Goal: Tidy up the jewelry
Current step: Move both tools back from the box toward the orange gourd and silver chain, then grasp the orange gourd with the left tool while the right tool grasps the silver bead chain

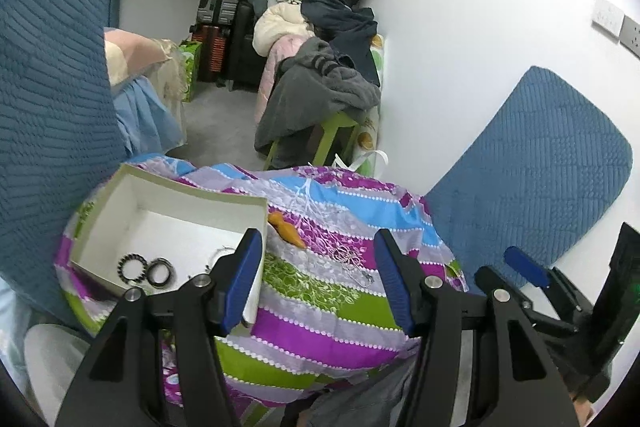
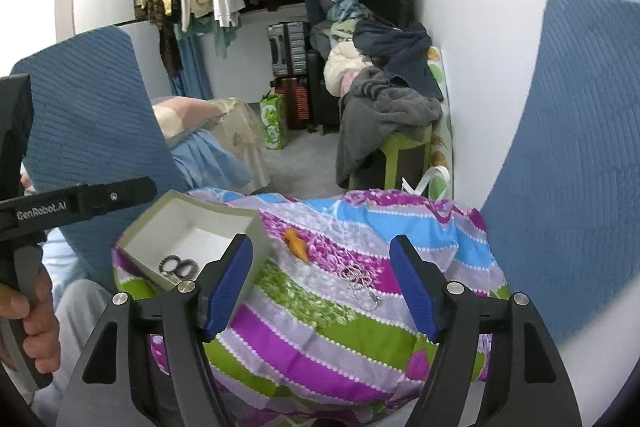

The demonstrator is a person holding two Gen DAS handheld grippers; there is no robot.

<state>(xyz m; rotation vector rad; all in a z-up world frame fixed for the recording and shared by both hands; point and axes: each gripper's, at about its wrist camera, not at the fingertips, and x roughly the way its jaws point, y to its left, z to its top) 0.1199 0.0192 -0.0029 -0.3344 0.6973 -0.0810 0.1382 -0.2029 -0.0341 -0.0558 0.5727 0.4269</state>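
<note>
Cluttered closet room, striped quilt as work surface | white box at left: 2 bracelets inside | 1 silver chain loose on quilt, 1 orange piece near box | left gripper and right gripper both released, empty | pinch chain low at bunched middle, lift clear

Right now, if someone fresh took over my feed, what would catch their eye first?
The loud striped quilt filling the foreground, with a silver chain and an orange piece lying loose on it. At its left sits an open white box holding two dark bracelets. Both grippers hover open, empty.
</note>
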